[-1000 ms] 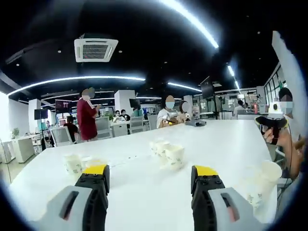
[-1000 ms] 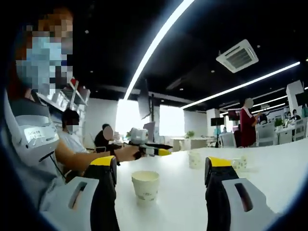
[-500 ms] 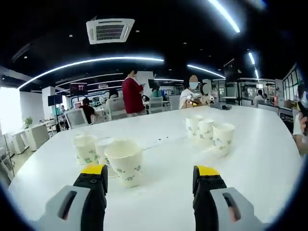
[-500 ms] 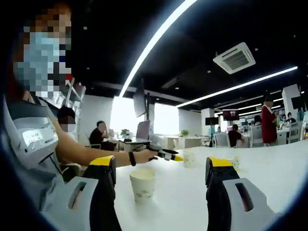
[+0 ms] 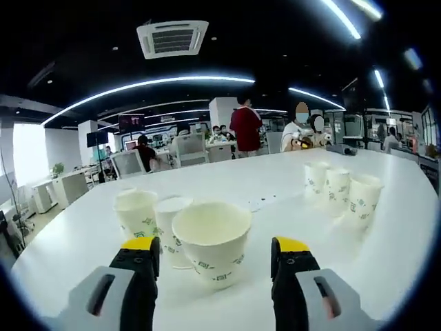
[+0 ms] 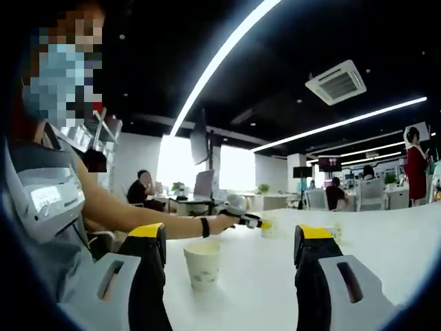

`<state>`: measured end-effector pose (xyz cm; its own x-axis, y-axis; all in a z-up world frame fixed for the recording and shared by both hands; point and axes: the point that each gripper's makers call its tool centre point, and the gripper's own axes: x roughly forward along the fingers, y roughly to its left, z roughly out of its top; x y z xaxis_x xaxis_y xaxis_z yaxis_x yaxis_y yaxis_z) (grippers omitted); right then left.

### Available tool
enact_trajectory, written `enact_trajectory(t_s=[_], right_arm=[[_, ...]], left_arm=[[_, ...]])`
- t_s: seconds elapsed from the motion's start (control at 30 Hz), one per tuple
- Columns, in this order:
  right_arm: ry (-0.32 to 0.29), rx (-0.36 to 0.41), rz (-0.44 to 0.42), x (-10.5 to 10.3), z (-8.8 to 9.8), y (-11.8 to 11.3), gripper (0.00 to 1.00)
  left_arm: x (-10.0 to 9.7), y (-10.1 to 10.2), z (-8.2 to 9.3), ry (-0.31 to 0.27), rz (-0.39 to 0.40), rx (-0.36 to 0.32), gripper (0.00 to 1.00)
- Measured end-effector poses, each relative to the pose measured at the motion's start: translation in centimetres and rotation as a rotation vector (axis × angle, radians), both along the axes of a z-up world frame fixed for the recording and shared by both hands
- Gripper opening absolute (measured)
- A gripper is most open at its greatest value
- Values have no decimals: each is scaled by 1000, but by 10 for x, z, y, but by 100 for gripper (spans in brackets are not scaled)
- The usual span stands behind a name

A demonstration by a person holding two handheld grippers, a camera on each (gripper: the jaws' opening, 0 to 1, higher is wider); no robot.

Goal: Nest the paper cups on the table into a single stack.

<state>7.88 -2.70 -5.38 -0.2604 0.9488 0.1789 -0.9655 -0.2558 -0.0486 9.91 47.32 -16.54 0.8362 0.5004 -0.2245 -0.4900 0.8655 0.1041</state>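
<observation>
The left gripper (image 5: 215, 265) hangs low over the white table (image 5: 83, 227) with its jaws spread wide, a paper cup (image 5: 211, 243) standing upright between the tips — not pinched. Two more cups (image 5: 150, 219) sit just behind it to the left, and a row of three cups (image 5: 337, 193) stands farther off on the right. The right gripper (image 6: 231, 258) is also open — a single cup (image 6: 202, 264) stands ahead of it near the left jaw, beside the person's arm (image 6: 148, 221).
</observation>
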Motion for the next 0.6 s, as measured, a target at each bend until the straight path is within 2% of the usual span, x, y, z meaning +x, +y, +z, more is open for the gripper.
enact_trajectory(t_s=[0.07,0.23,0.5,0.6], right_arm=[[1,-8,-2,2,-2,1,79],[2,-10,-2,3,-3,2,79],[-4,-11,-1,4,-4,1,79],[-5,-15,-4,5,-5,0,79]], left_arm=[[3,1,-3,-8,-3,-25,68],[10,5,-2,-26,-4,-38,66],[16,10,0,-23,3,4,64],[19,9,-1,-23,6,-2,63]])
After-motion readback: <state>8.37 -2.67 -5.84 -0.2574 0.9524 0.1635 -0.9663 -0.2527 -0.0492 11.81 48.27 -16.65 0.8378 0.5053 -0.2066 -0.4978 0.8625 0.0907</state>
